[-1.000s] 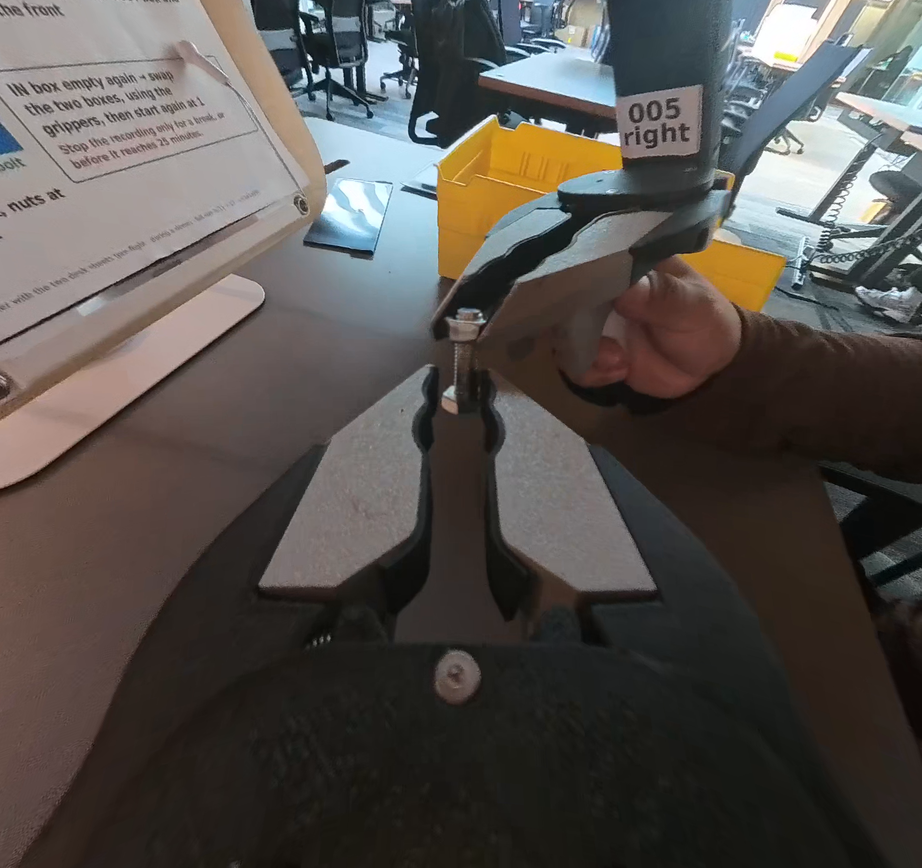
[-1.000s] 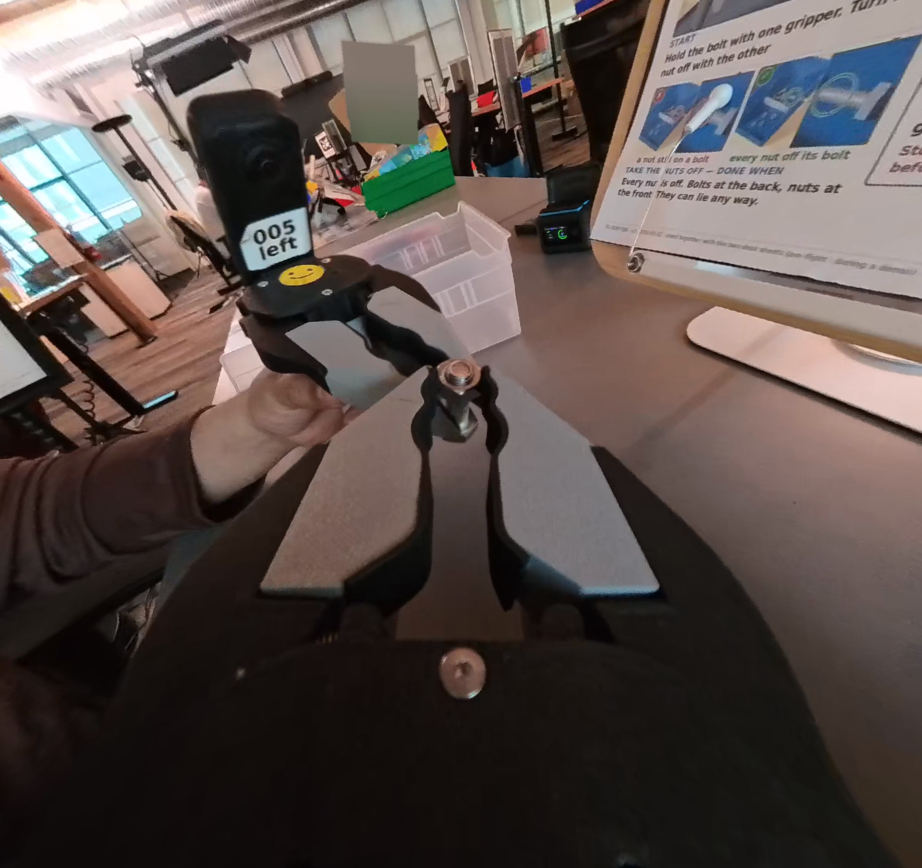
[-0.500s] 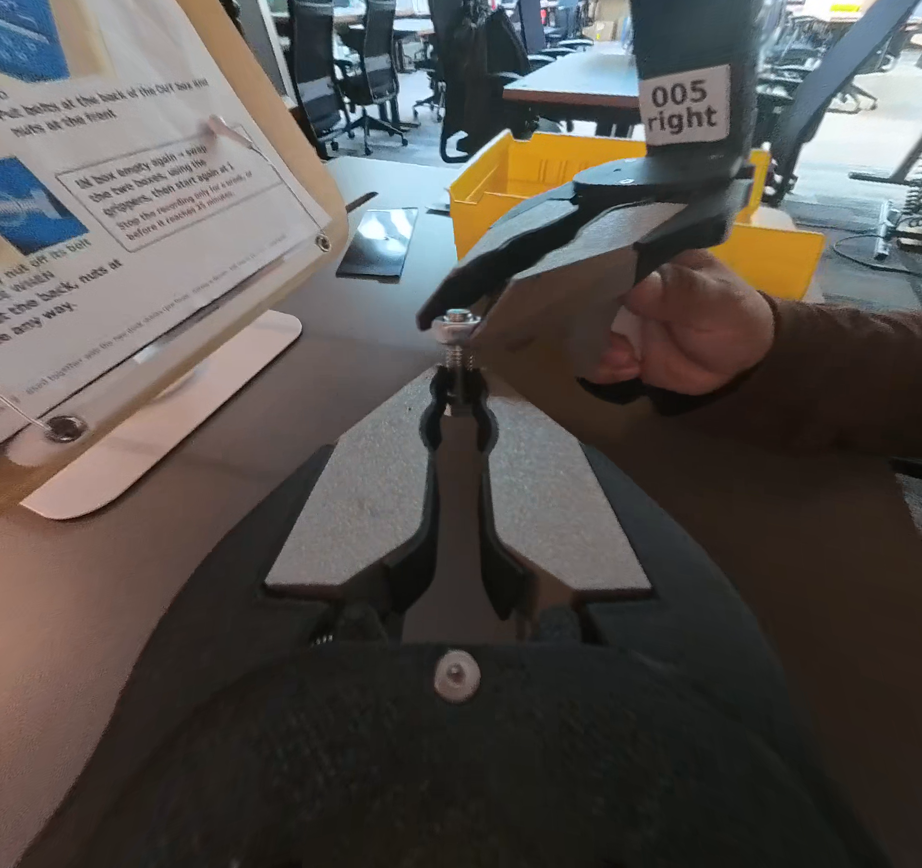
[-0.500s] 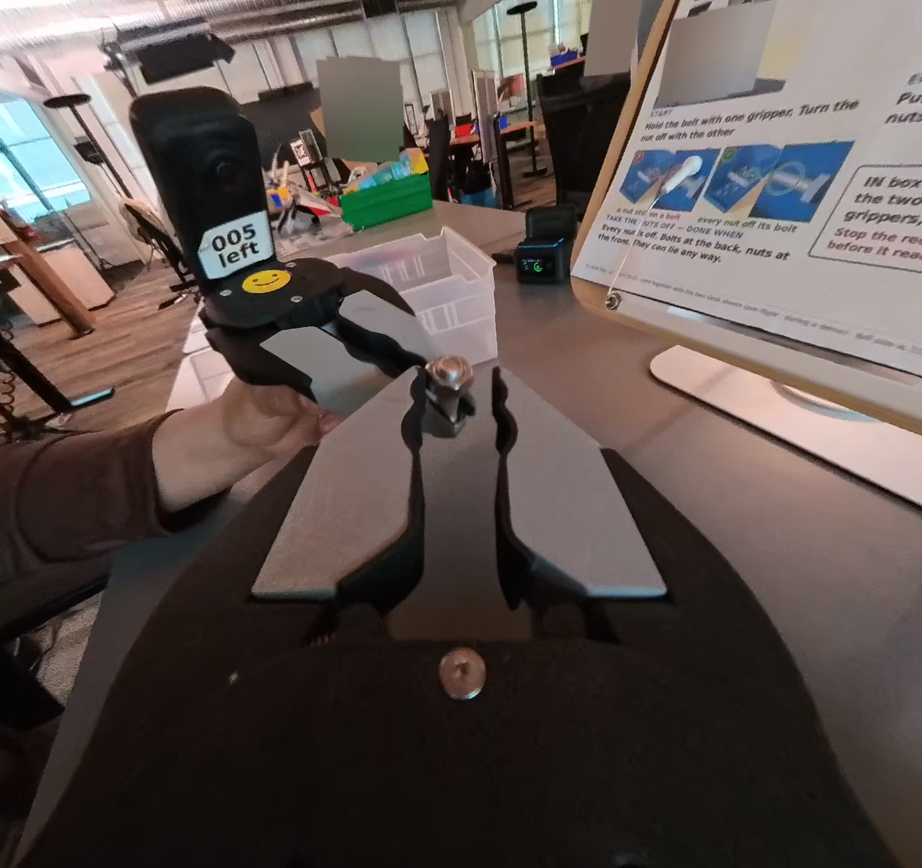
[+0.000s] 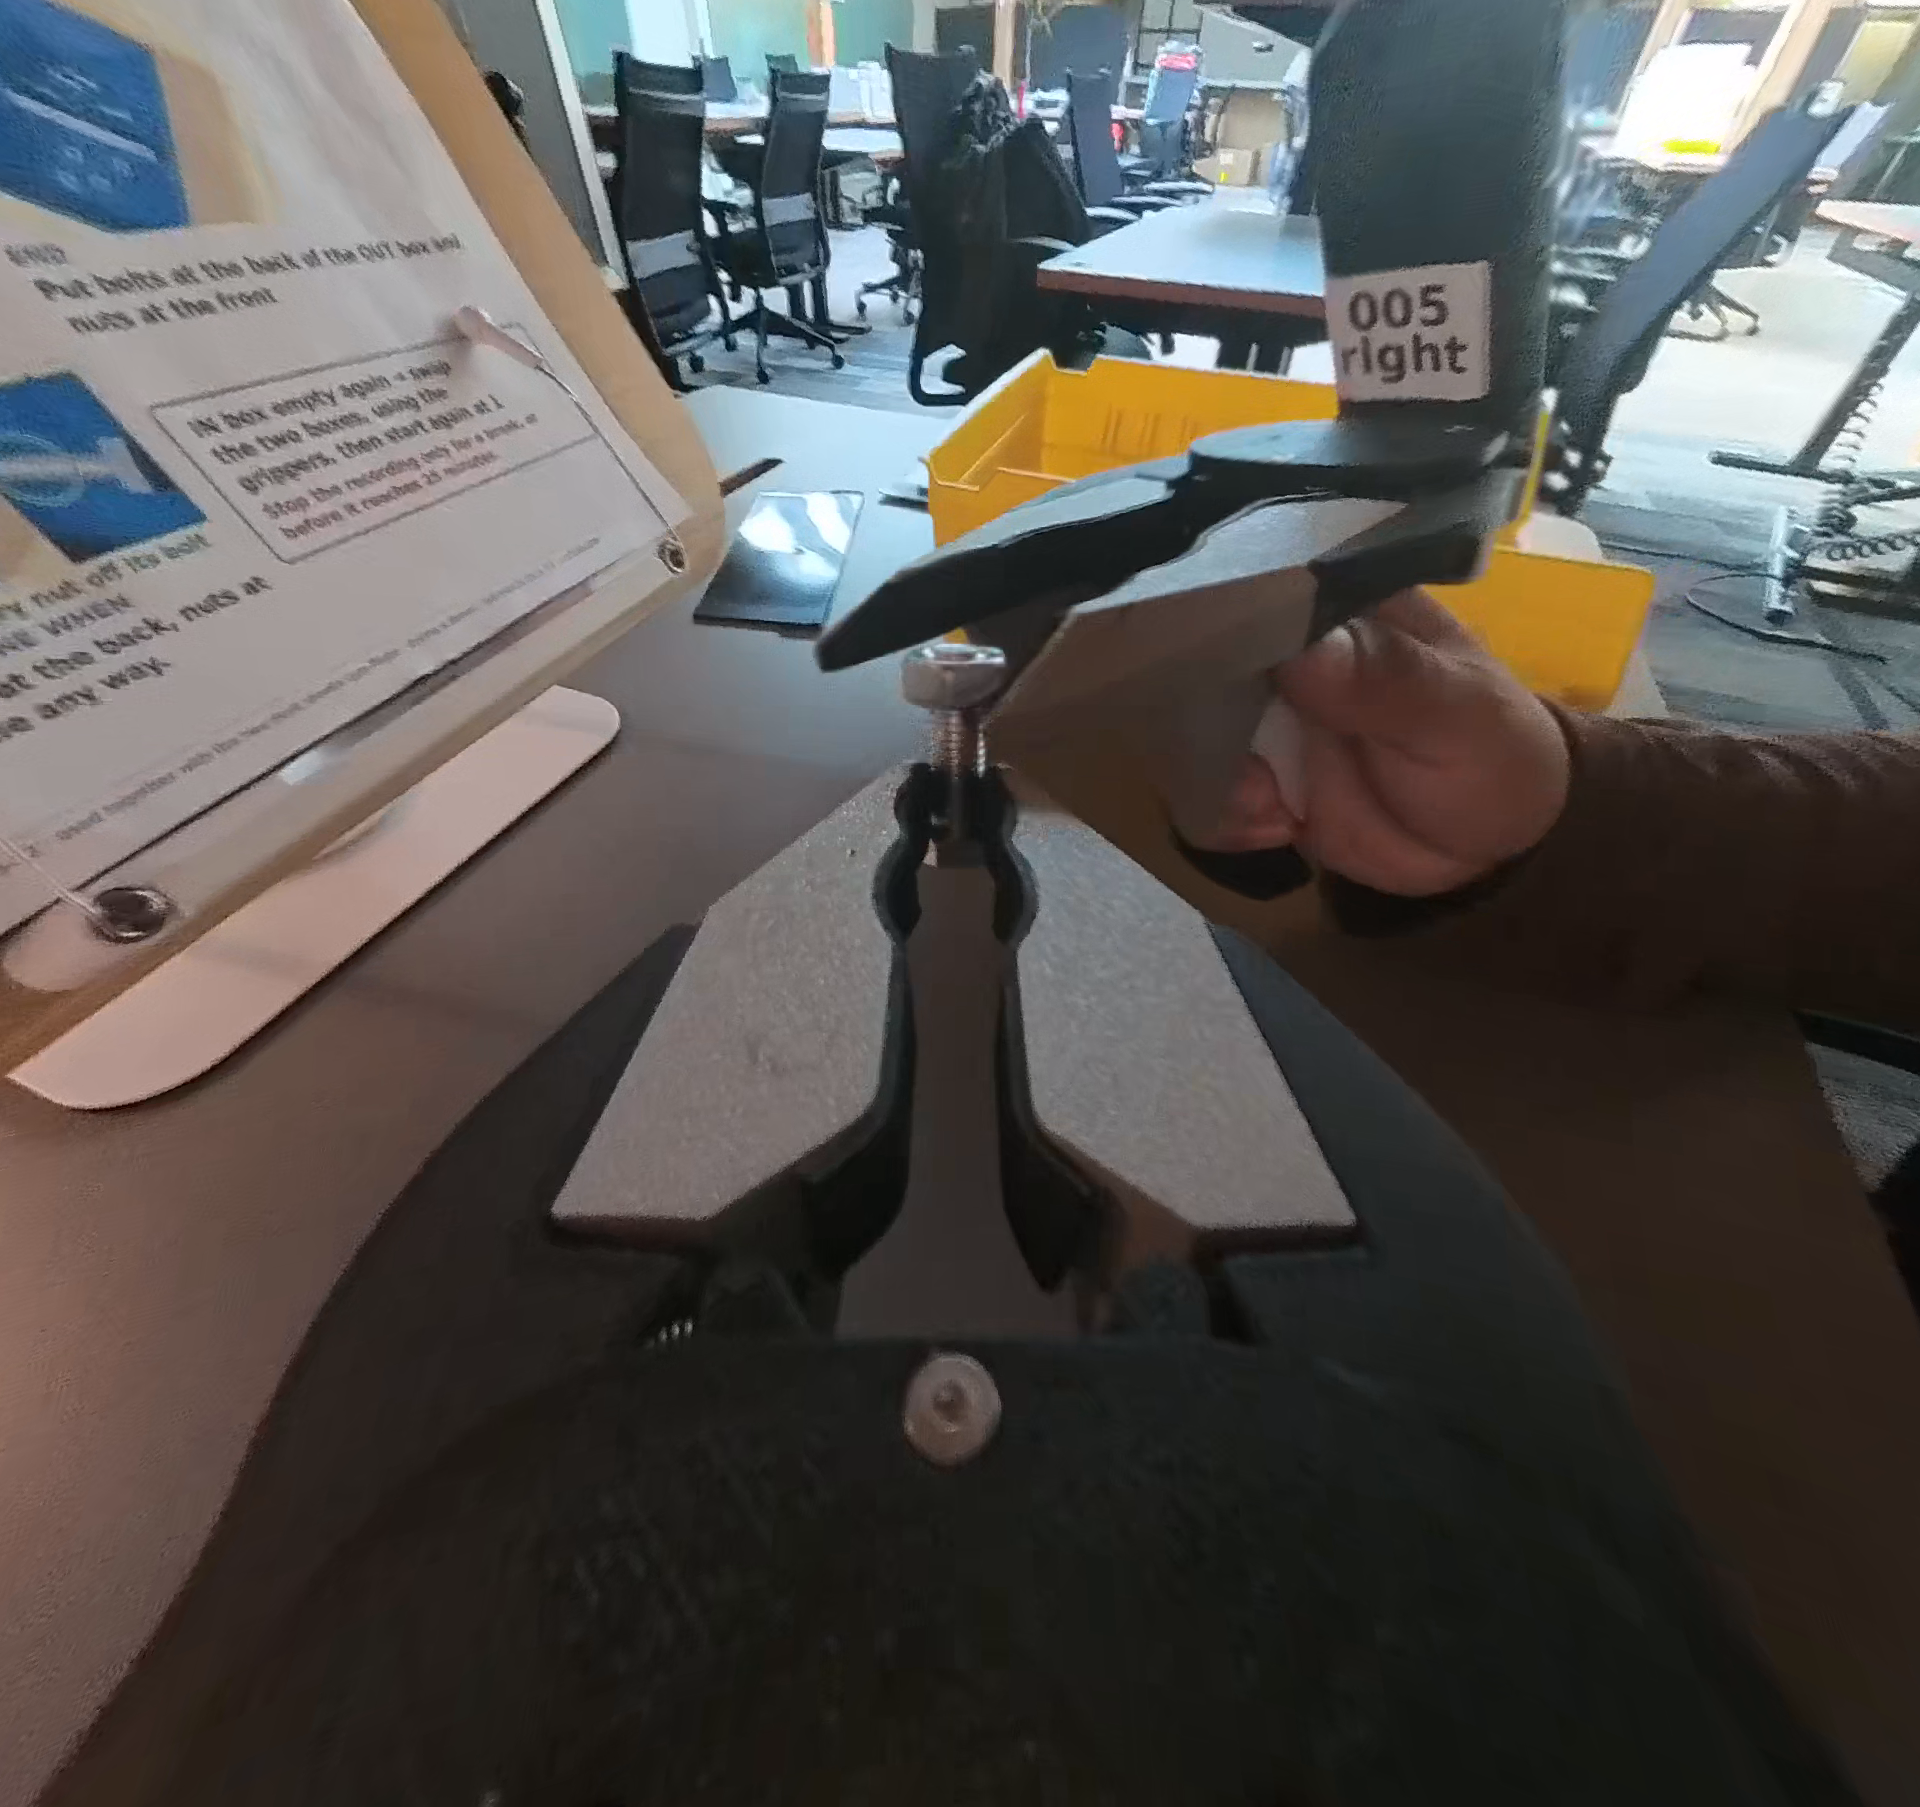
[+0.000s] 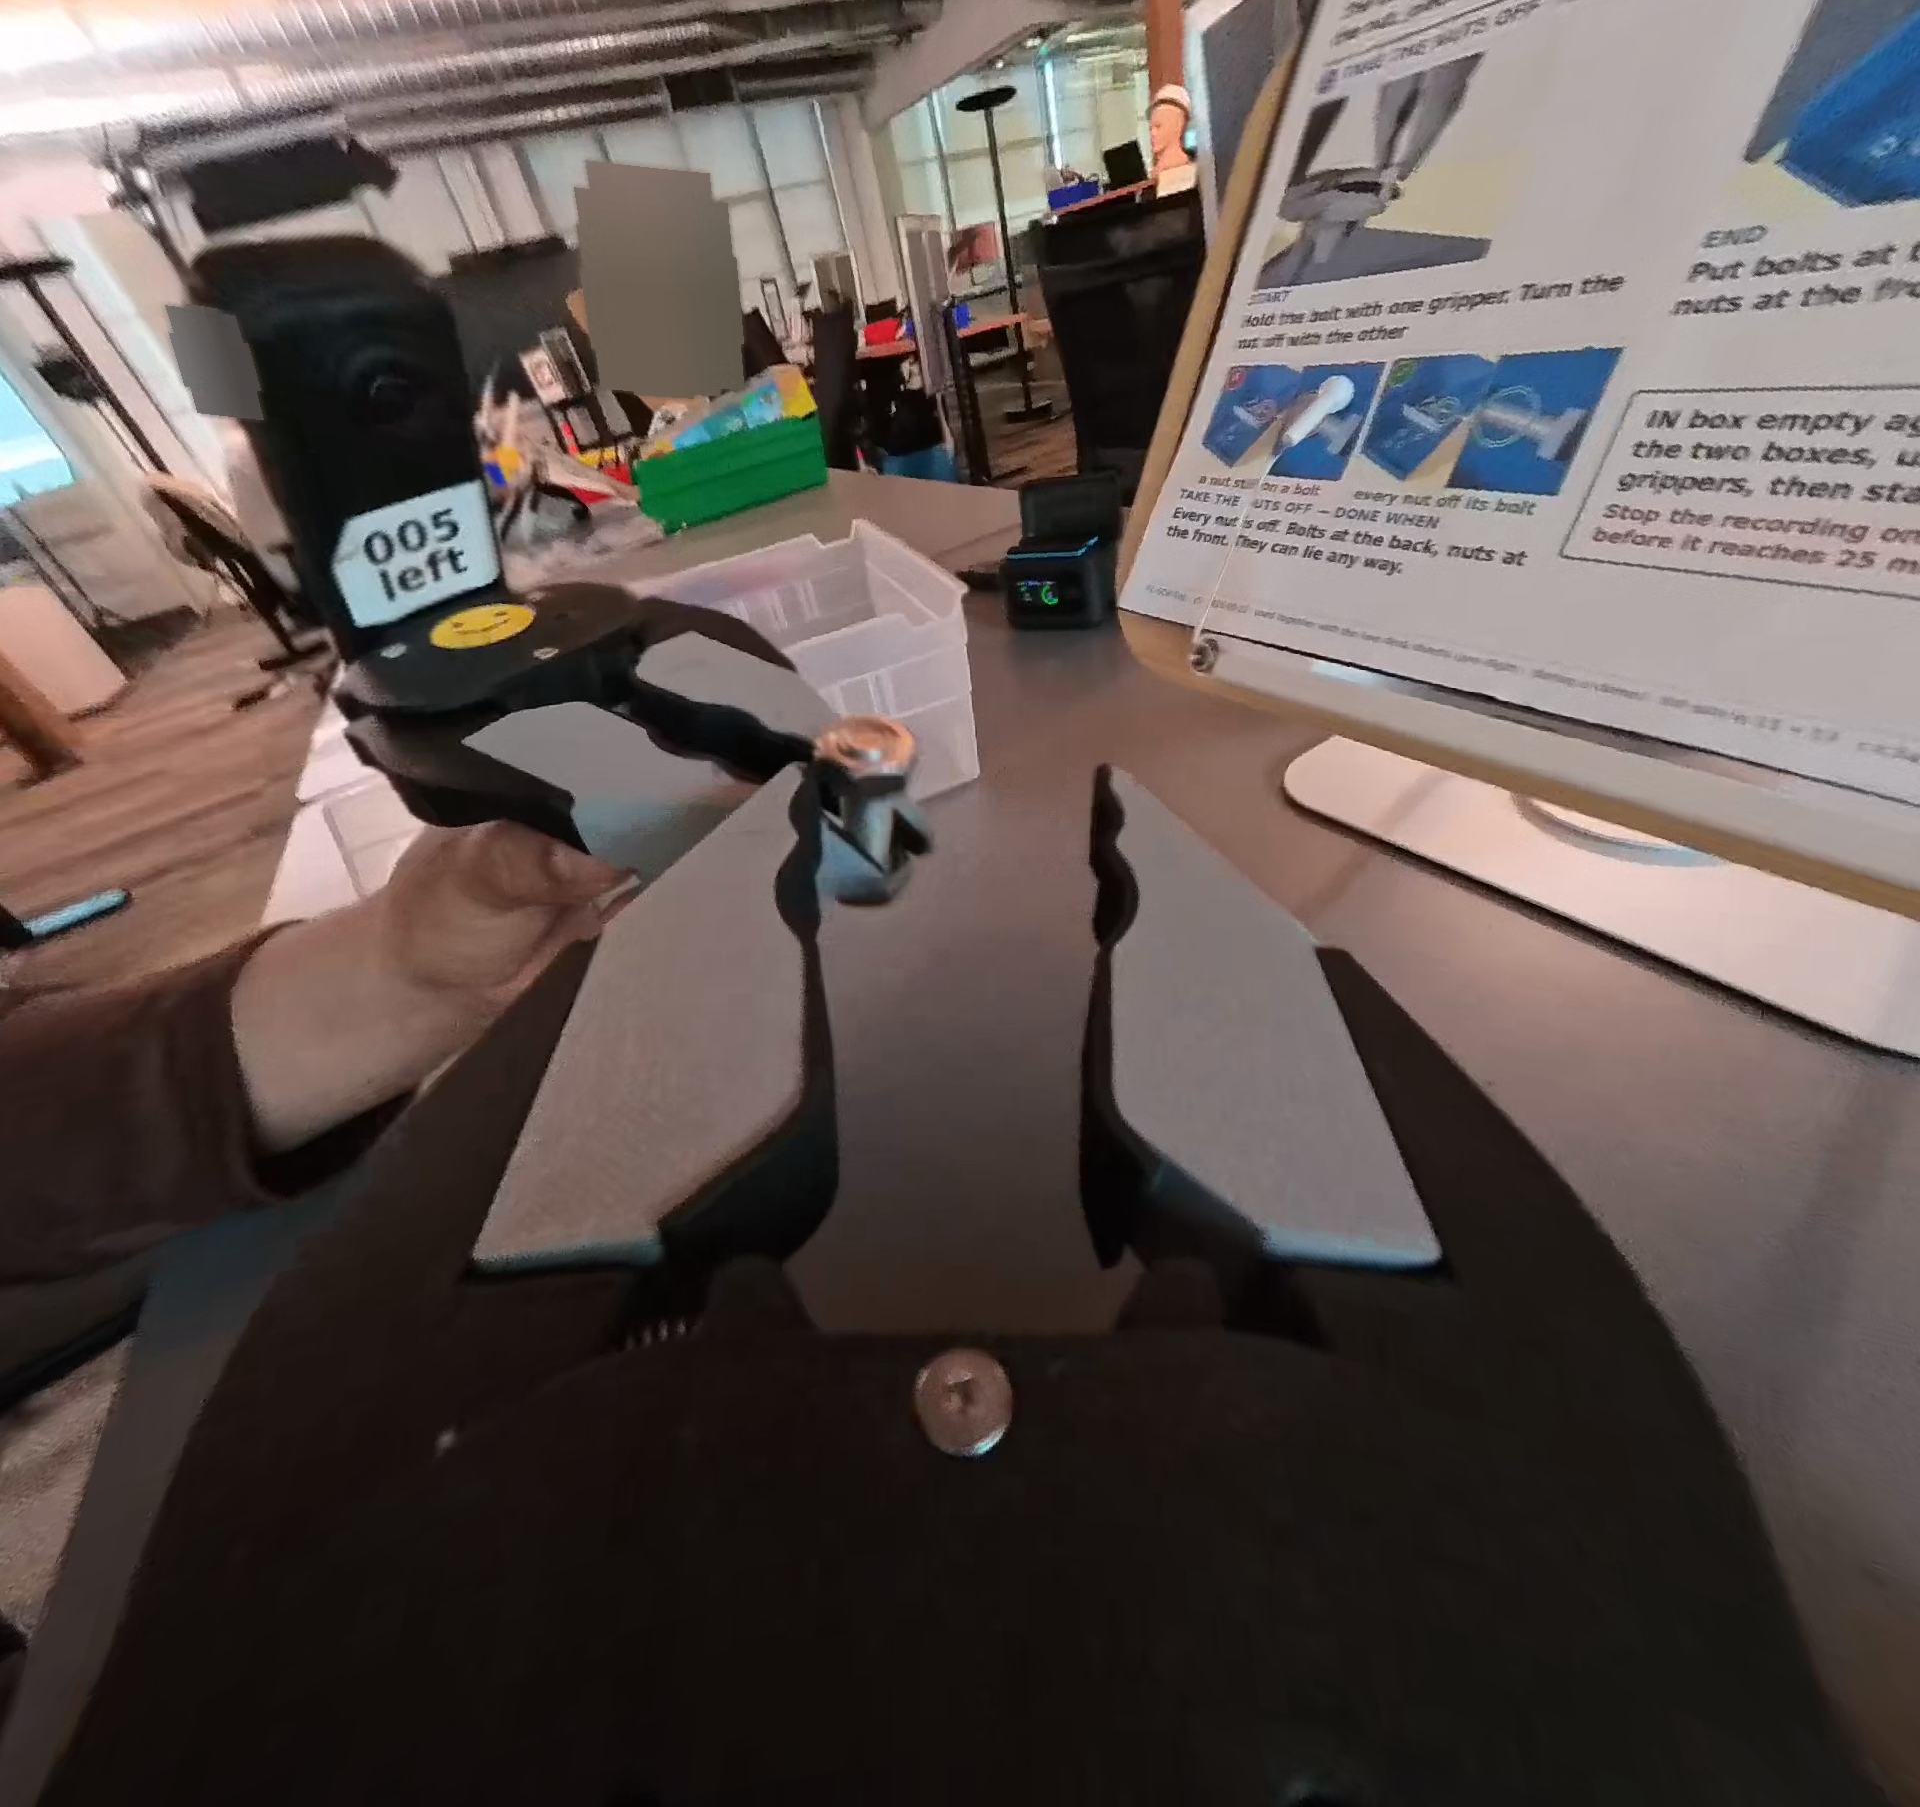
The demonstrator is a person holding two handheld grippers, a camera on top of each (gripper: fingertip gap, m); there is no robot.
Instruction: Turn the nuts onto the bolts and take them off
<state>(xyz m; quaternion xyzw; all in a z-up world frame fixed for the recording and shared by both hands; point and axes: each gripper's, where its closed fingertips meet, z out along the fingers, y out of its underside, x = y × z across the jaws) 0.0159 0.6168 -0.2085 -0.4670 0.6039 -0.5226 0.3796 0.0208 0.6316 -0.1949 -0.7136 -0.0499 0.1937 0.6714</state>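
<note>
Left gripper (image 5: 953,822) was clenched on the bolt (image 5: 954,755), fingers pinched close on the lower shank, bolt upright above the dark table (image 5: 260,1186); bolt's lower end was hidden between the fingertips in the left wrist view; the right wrist view showed its head (image 6: 871,884) poking out under the left gripper (image 6: 868,827); nut (image 5: 952,674) sat at the top of the bolt, threads showing below it; nut (image 6: 864,747) also seen from the right wrist view, a bit blurred.

Right gripper (image 6: 951,827) was released, fingers spread wide; the bolt lay against its left-hand finger (image 6: 800,822) in that view, contact hard to confirm; other finger well apart from the bolt; in the left wrist view the right gripper (image 5: 935,640) hung just over the nut, one finger tip (image 5: 873,630) passing behind the nut, touching or not unclear; far finger mostly hidden behind its grey plate; hand (image 5: 1423,770) on the right gripper's handle, sleeve cut off at frame edge.

Relative to the bolt: instruction board (image 5: 312,407) on a white stand to its left in the left wrist view, partly cut off; yellow bin (image 5: 1091,438) behind it, partly hidden by the right gripper; black flat plate (image 5: 784,557) behind-left on the table; clear plastic bin (image 6: 873,625) behind it in the right wrist view; small black device (image 6: 1055,578) farther back near the board; background blurred.
</note>
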